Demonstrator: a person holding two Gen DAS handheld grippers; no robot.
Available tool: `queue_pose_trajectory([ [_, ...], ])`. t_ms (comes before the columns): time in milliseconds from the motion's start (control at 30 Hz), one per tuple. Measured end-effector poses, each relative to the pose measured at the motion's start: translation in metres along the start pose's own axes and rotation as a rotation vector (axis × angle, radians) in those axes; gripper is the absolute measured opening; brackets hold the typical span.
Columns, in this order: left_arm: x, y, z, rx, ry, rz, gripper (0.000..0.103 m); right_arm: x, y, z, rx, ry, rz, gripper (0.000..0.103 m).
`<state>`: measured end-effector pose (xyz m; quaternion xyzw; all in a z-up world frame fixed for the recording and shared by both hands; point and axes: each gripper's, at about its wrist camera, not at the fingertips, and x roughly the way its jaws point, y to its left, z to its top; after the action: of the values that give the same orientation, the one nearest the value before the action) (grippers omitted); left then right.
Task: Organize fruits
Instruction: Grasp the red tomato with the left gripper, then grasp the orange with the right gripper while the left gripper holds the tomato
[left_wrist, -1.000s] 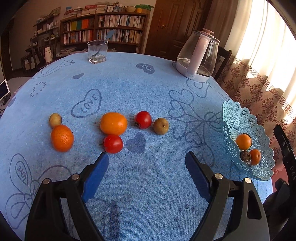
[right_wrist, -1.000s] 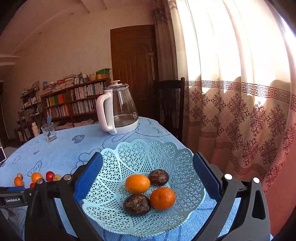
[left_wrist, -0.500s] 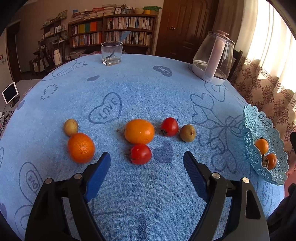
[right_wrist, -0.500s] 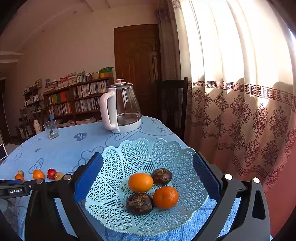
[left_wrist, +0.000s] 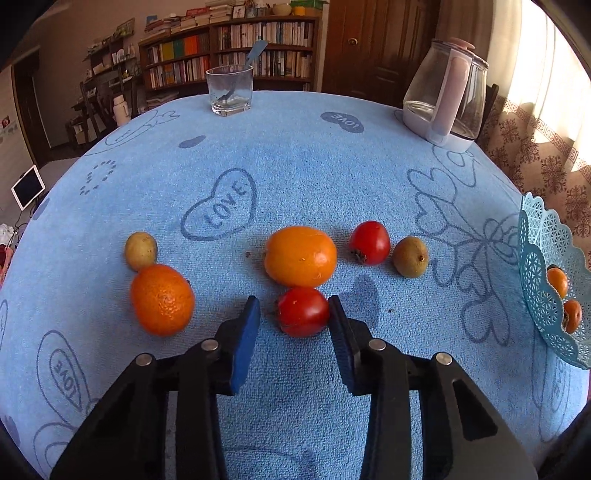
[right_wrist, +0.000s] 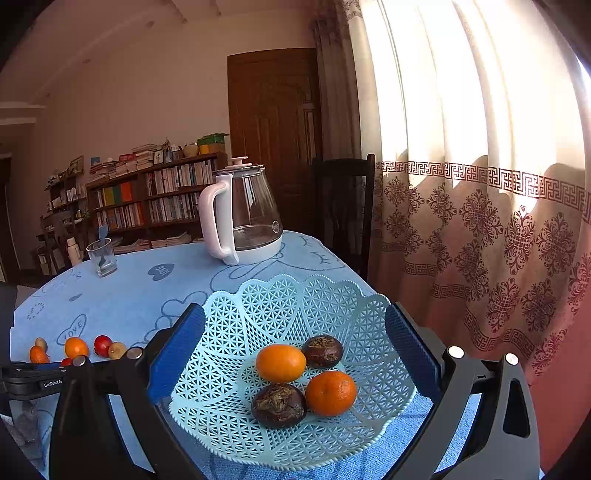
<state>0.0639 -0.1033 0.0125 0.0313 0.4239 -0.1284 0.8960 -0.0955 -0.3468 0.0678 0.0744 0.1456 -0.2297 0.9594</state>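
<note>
Left gripper approach lane: the near tablecloth lies open. Ahead, the large orange fruit sits just behind the red fruit and blocks forward travel. A mandarin stands near on the left. The basket occupies the right edge.

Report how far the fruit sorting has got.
Done: four fruits lie in the basket. In hand: the left gripper is closing around the near tomato; the right pad touches it, the left is short. Left: six fruits on the cloth, counting that tomato. The right gripper is open at the basket.
</note>
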Motion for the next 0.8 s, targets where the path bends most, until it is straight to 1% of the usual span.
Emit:
queue_pose_trajectory([
  [233, -0.018, 0.003, -0.007, 0.016, -0.029, -0.012, 0.034, -0.001, -0.001, 0.001, -0.001, -0.009, -0.005, 0.099],
  [433, -0.038, 0.021, -0.017, 0.022, -0.056, 0.002, 0.034, -0.006, 0.003, 0.002, -0.016, -0.021, -0.013, 0.099],
  [600, -0.053, 0.043, -0.02, -0.006, -0.076, 0.018, 0.034, -0.013, 0.023, 0.002, -0.025, -0.001, 0.053, 0.099],
  [700, -0.062, 0.053, -0.018, -0.024, -0.097, 0.024, 0.034, -0.015, 0.045, 0.003, -0.037, 0.026, 0.127, 0.099],
  [800, -0.071, 0.062, -0.015, -0.035, -0.115, 0.025, 0.034, -0.012, 0.075, 0.002, -0.076, 0.065, 0.214, 0.099],
])
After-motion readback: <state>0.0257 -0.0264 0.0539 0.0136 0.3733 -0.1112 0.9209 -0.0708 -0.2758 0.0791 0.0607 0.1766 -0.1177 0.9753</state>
